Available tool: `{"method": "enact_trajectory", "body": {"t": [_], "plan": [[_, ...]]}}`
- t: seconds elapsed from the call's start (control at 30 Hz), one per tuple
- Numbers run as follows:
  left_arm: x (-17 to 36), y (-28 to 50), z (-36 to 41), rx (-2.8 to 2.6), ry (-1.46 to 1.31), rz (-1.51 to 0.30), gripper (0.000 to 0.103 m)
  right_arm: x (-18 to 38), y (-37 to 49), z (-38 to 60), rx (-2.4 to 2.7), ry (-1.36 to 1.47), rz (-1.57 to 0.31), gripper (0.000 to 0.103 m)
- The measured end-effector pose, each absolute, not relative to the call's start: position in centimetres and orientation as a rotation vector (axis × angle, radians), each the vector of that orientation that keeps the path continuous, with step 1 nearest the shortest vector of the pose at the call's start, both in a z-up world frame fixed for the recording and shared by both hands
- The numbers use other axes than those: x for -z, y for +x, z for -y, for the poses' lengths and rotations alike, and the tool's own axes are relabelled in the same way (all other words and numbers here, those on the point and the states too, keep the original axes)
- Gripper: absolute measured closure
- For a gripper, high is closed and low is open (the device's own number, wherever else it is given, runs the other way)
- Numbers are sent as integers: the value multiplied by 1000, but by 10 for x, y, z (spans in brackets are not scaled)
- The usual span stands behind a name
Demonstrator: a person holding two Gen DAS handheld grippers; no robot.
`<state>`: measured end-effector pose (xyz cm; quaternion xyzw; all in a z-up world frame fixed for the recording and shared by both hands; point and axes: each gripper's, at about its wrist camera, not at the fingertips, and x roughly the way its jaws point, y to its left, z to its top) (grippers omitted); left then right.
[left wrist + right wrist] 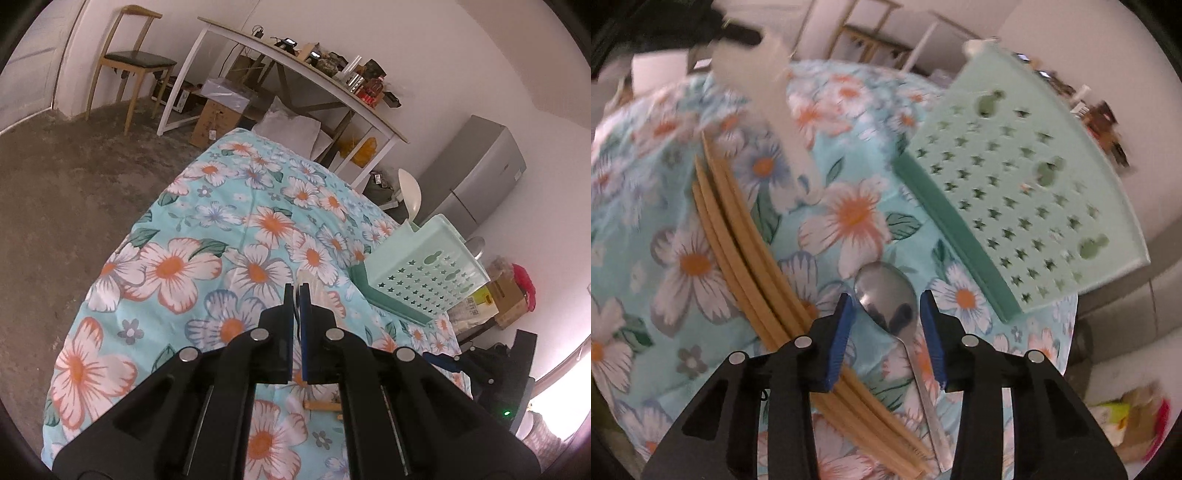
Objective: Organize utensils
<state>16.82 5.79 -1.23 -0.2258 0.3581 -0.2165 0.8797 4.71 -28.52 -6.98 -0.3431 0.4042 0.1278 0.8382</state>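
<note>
Partly done: white spoon (410,195) and a metal one standing in mint holder (424,273) at 3 o'clock on the floral cloth (207,236); chopsticks (746,258) and steel spoon (890,306) left lying.

Steel spoon's long axis runs 11-to-5, bowl toward 11, sitting between half-open right gripper (886,314) jaws, not pinched. Left gripper (295,295) clamped on something pale, seemingly the white utensil (775,110) hanging at 11 in right view.

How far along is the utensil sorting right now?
Done: a white spoon and a metal spoon stand in the green holder. In hand: the left tool is shut on a white utensil; the right tool is open around a steel spoon on the cloth. Left: that spoon and the chopsticks.
</note>
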Motion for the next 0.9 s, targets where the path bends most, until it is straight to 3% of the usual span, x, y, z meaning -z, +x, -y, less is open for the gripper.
{"method": "enact_trajectory", "body": {"t": [0.13,0.3,0.37,0.63,0.9], "plan": [[16,172,-60,457,-490,-750,101,71,56,280,-278,-763,-850,66],[18,173,-61,461,-498,-750,101,69,64,277,-253,-741,-834,88],[18,173,-61,460,-487,-746,101,64,64,275,-233,-728,-812,90],[9,170,-59,459,-475,-709,101,65,66,273,-160,-755,-765,94],[-34,145,-62,485,-457,-574,101,17,51,302,-70,-586,-650,97]]}}
